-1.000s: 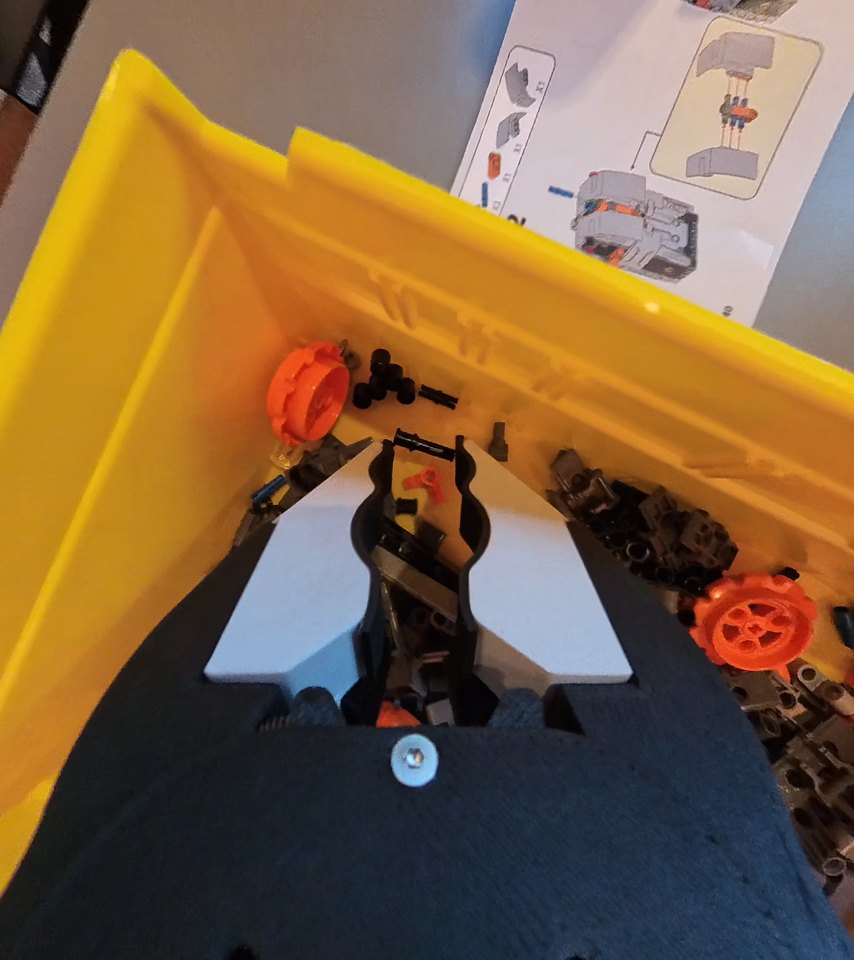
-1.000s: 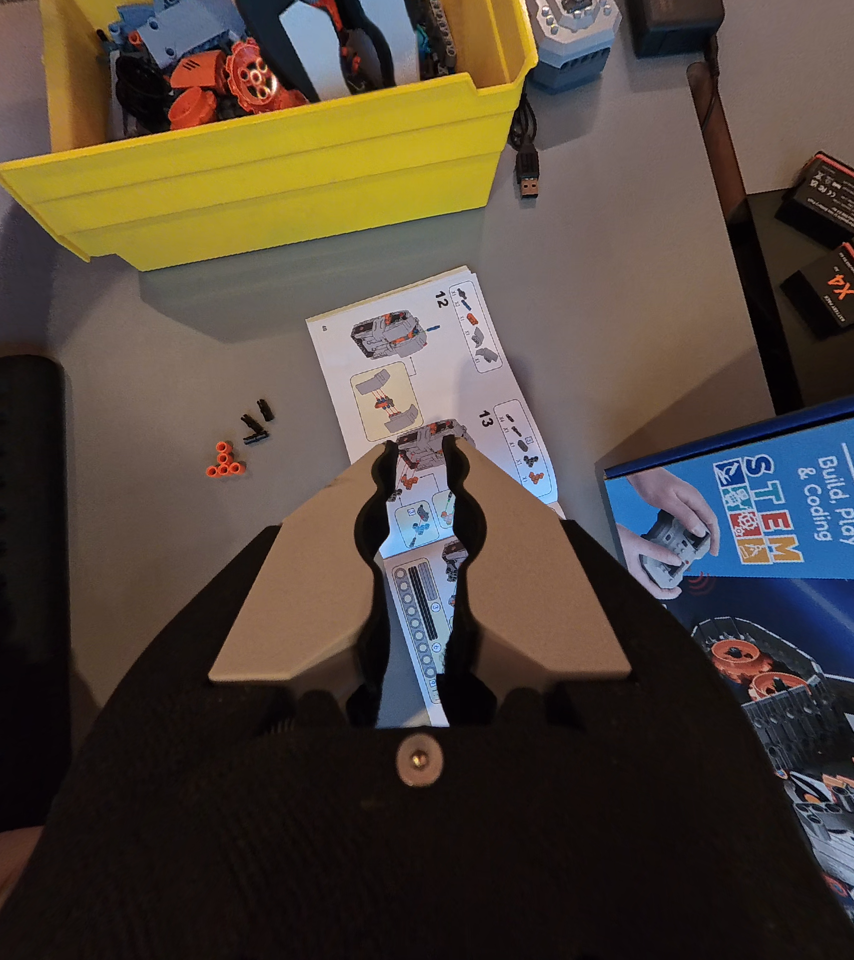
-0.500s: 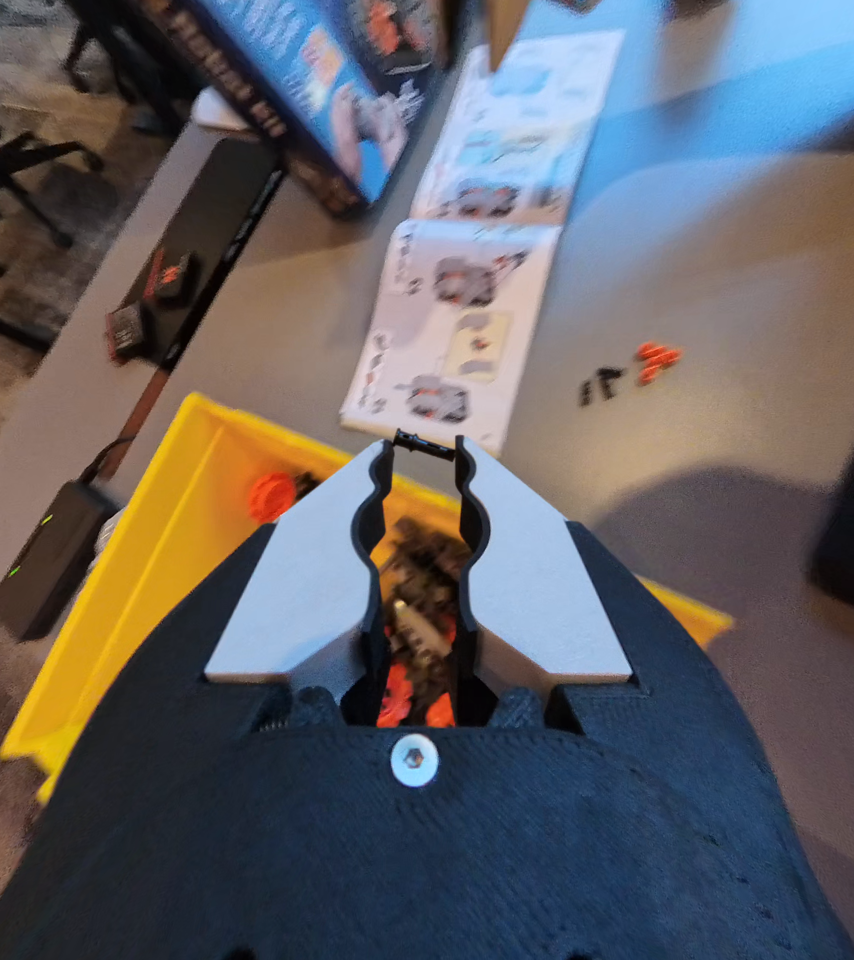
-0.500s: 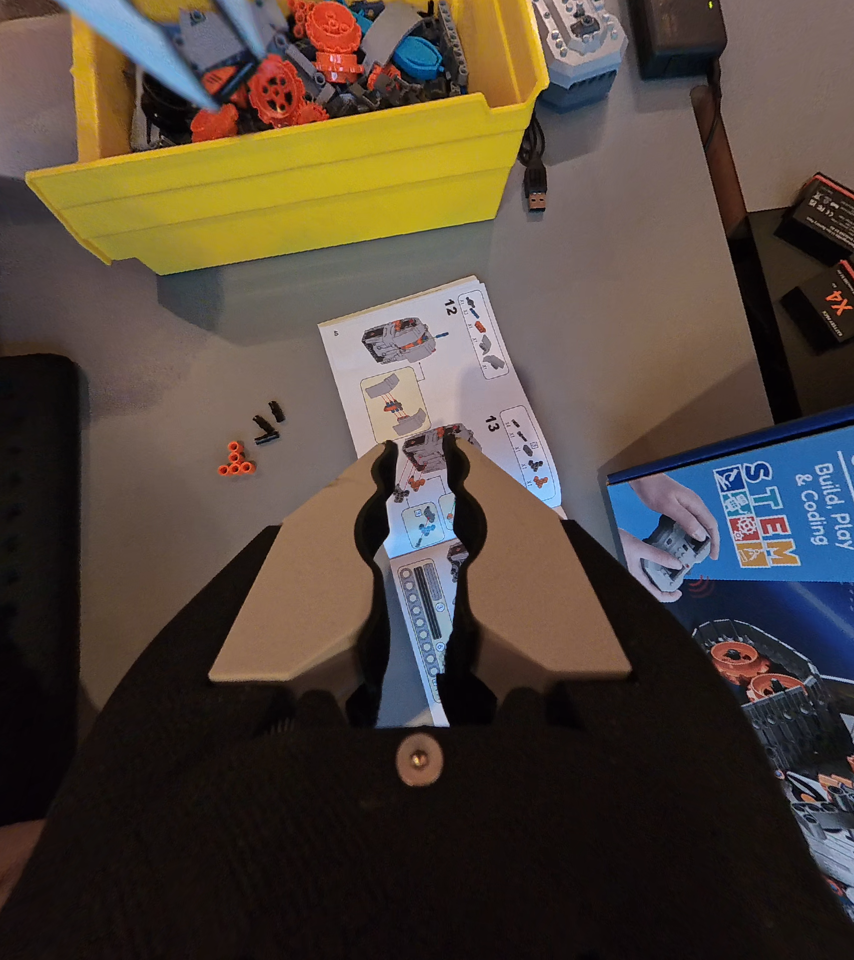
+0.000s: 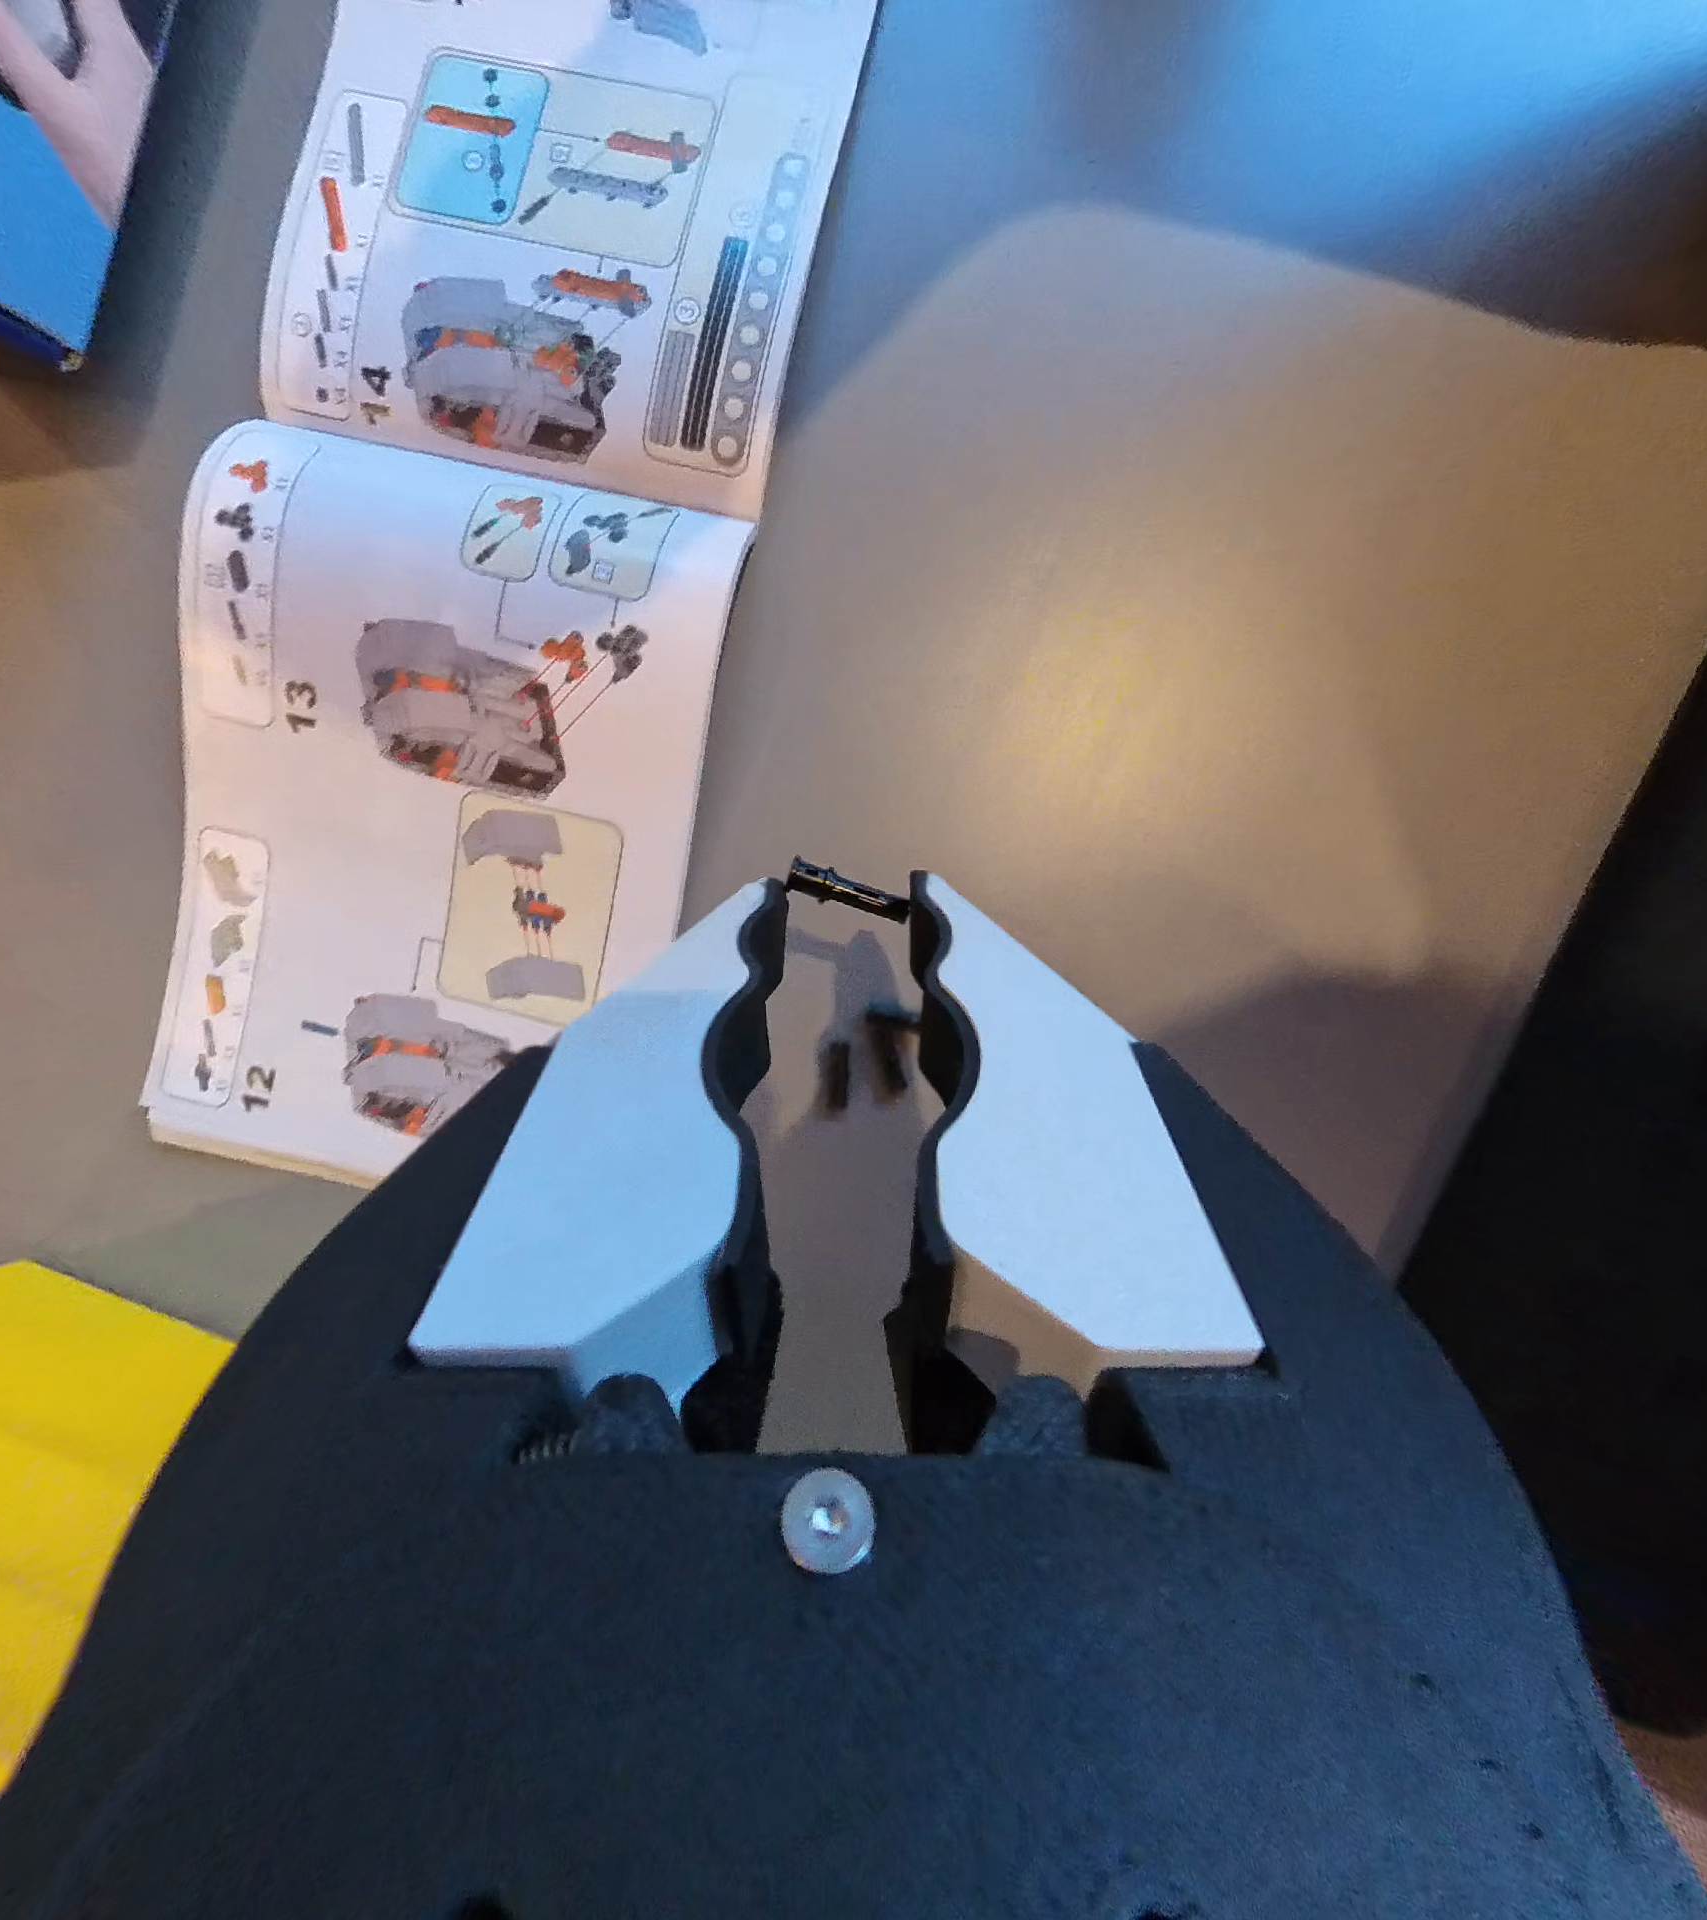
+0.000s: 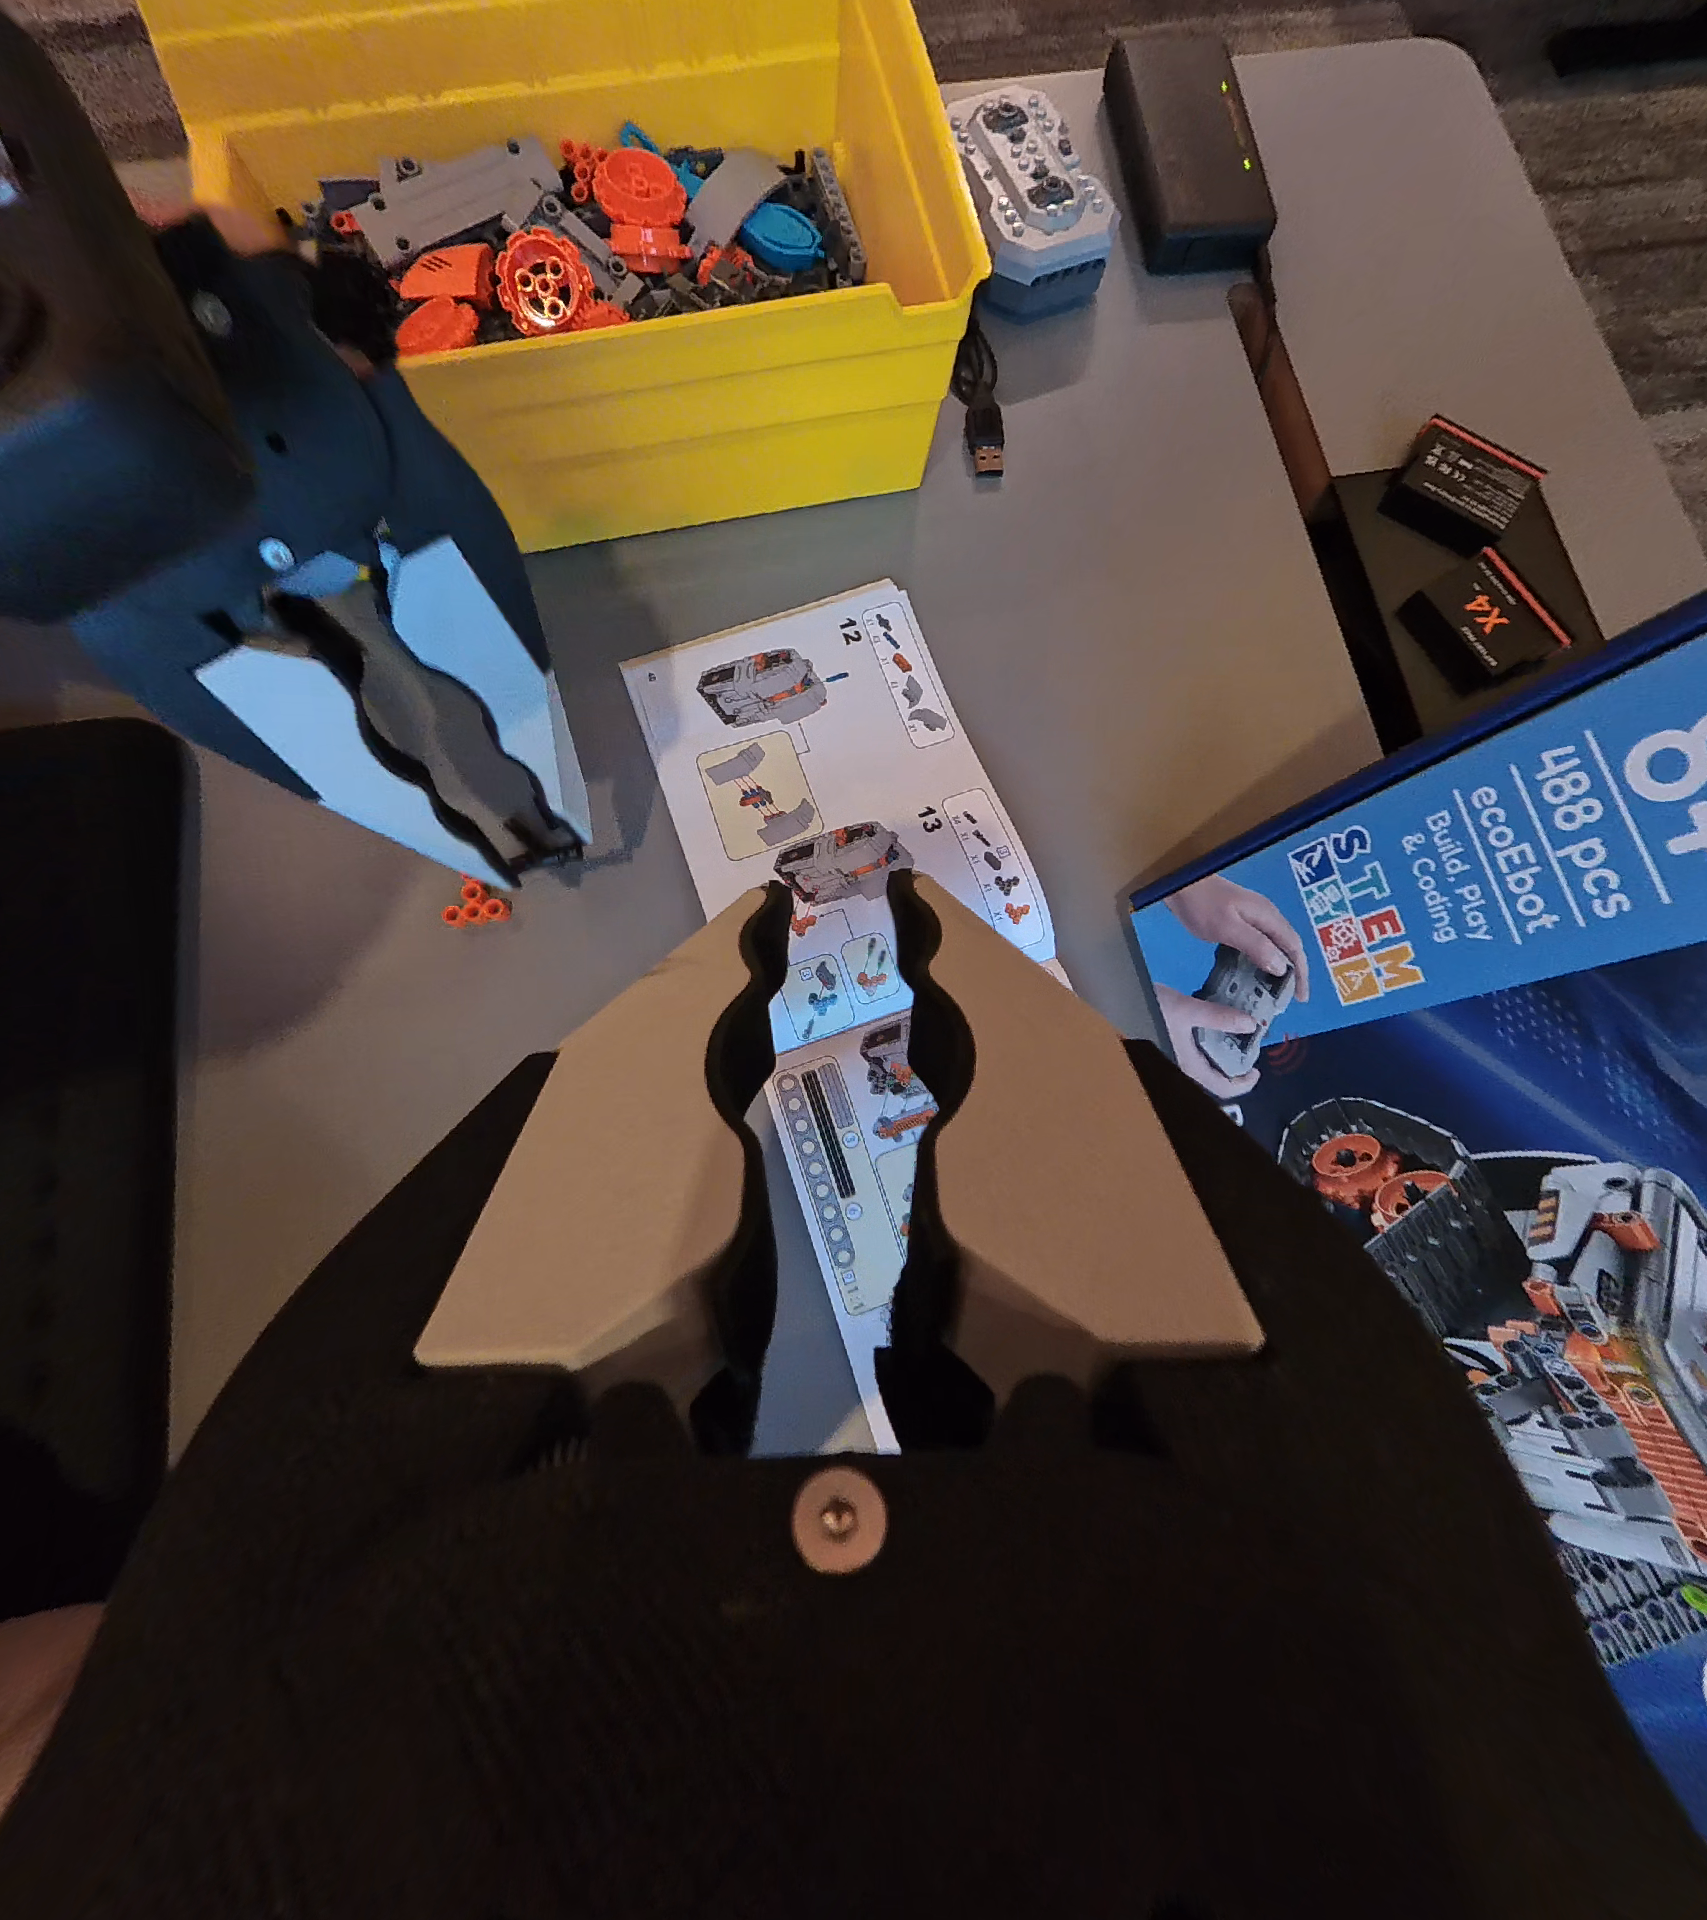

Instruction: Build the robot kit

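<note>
My left gripper (image 5: 850, 896) is shut on a small black pin (image 5: 844, 889), held crosswise at its fingertips just above the grey table. Two loose black pins (image 5: 864, 1060) lie on the table right under it. In the right wrist view the left gripper (image 6: 542, 847) points down beside a cluster of orange pins (image 6: 477, 912). My right gripper (image 6: 841, 894) is open and empty, hovering over the open instruction booklet (image 6: 828, 748), which also shows in the left wrist view (image 5: 433, 727).
A yellow bin (image 6: 683, 416) with several grey, orange and blue parts stands at the back. A blue kit box (image 6: 1503, 935) lies right, a black mat (image 6: 18, 1039) left. A grey hub (image 6: 1036, 197), a black adapter (image 6: 1187, 156) and a USB plug (image 6: 986, 452) sit beside the bin. The left gripper's tips are roughly 15 cm from the right gripper's.
My left gripper rose out of the yellow bin with the black pin and came down over the table by the loose pins. The right gripper stayed over the booklet.
</note>
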`<state>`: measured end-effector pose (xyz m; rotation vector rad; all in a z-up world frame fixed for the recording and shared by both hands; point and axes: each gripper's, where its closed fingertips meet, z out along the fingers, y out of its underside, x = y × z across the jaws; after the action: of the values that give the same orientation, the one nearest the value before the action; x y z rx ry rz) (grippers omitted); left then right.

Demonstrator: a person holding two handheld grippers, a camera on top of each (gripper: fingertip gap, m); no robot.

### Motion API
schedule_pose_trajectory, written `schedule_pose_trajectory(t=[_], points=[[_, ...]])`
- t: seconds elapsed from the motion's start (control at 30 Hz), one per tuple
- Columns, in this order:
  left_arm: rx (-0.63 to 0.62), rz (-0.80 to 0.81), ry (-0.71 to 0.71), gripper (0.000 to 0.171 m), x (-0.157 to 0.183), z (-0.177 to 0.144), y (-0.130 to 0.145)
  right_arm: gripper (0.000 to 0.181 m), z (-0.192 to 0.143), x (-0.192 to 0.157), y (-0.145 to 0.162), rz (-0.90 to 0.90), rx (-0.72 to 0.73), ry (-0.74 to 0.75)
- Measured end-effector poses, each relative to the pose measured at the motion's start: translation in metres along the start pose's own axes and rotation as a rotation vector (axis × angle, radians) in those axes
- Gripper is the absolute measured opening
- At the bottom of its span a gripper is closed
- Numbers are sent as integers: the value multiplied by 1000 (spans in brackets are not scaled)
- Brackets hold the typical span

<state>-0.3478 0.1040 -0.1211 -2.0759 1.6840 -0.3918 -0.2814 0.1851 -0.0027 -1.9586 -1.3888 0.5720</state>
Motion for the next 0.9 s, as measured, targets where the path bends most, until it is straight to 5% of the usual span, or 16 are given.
schedule_pose_trajectory(t=[0.5,0.63,0.73,0.83,0.9], points=[[-164,-70,6,21,11,40,16,19,-16,-2,-6,-10,81,-25],[-117,-83,19,32,11,38,12,20,-17,-1,-6,-9,85,-21],[-20,-104,-43,35,-5,7,-4,20,-17,-2,-8,-15,90,-22],[123,-151,-169,30,-37,-62,-13,20,-17,-3,-10,-23,93,-17],[183,-218,-295,26,-70,-114,5,20,-18,-4,-11,-28,97,-14]])
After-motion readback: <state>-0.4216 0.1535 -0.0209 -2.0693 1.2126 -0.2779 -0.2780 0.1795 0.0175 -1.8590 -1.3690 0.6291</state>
